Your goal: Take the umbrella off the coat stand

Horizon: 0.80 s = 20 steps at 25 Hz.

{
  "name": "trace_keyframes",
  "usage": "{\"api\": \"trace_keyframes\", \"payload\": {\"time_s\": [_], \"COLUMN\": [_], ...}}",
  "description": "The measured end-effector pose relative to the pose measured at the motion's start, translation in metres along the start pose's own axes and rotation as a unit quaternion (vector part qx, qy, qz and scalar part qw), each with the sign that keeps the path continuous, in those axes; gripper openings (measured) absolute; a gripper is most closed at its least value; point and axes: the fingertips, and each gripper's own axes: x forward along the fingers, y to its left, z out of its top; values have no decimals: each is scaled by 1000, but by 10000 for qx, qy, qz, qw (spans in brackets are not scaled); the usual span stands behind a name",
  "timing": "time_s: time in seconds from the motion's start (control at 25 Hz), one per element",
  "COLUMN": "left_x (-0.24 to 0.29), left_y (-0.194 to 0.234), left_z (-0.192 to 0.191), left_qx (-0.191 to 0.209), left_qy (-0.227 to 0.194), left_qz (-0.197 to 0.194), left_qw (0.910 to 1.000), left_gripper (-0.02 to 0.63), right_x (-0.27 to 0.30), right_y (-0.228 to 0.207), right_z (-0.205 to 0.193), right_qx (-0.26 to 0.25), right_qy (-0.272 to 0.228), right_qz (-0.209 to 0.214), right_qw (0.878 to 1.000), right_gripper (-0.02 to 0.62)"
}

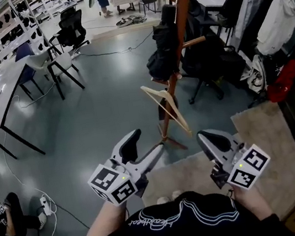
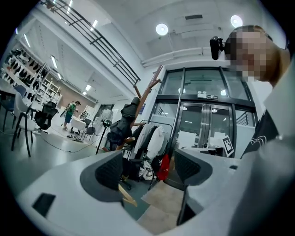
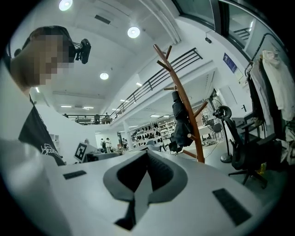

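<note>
The brown wooden coat stand (image 1: 180,19) rises ahead of me on the grey floor. A dark, loosely folded umbrella (image 1: 161,56) hangs from its pegs, and a pale wooden hanger (image 1: 166,105) dangles lower down. Both grippers are held low in front of my body, well short of the stand. My left gripper (image 1: 144,146) is open with nothing between its jaws. My right gripper (image 1: 214,141) is shut and empty. The left gripper view shows the stand (image 2: 146,94) and the umbrella (image 2: 121,128) beyond the open gripper (image 2: 143,171). In the right gripper view the umbrella (image 3: 179,120) hangs on the stand (image 3: 186,115) past the gripper (image 3: 146,162).
A black office chair (image 1: 205,63) stands right behind the coat stand. A rack of coats (image 1: 265,16) and a red bag (image 1: 284,81) fill the right side. I stand on a beige rug (image 1: 263,140). Desks (image 1: 4,99) and chairs (image 1: 51,63) are at the left; a seated person (image 1: 1,215) is at lower left.
</note>
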Motion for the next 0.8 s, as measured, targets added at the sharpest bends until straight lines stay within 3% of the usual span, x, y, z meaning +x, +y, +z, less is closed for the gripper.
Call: {"api": "trace_keyframes", "payload": {"time_s": [0.8], "left_x": [142], "left_y": [76], "left_z": [85], "left_qx": [1010], "left_qy": [-2], "left_qz": [182], "left_qw": [9947], "left_gripper": [348], "right_x": [63], "right_y": [-113], "right_z": [71], "right_qx": [-168], "right_qy": [-263], "right_qz": [223], "right_qw": [9993], "right_gripper": [3]}}
